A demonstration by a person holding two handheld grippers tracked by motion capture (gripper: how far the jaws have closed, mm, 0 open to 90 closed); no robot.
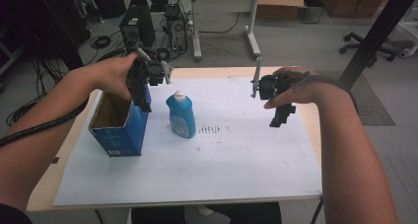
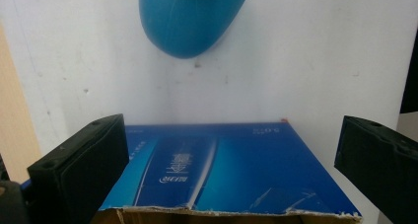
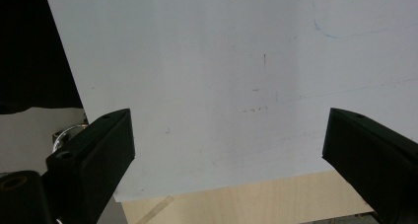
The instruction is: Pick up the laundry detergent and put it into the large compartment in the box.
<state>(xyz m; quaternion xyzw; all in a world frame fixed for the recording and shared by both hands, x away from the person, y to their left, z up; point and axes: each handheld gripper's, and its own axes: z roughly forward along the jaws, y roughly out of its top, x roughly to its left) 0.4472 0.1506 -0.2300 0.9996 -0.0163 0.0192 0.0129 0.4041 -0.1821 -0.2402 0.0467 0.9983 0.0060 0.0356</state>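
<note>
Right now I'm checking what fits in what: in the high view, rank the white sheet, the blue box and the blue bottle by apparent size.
1. White sheet, by far the largest.
2. Blue box.
3. Blue bottle, smallest; it stands at similar depth to the box, so nearness hardly skews this.

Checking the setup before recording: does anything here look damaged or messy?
The open blue cardboard box has a ragged, torn top edge, seen in the left gripper view. Reddish specks mark the white paper sheet beside the upright blue plastic bottle.
</note>
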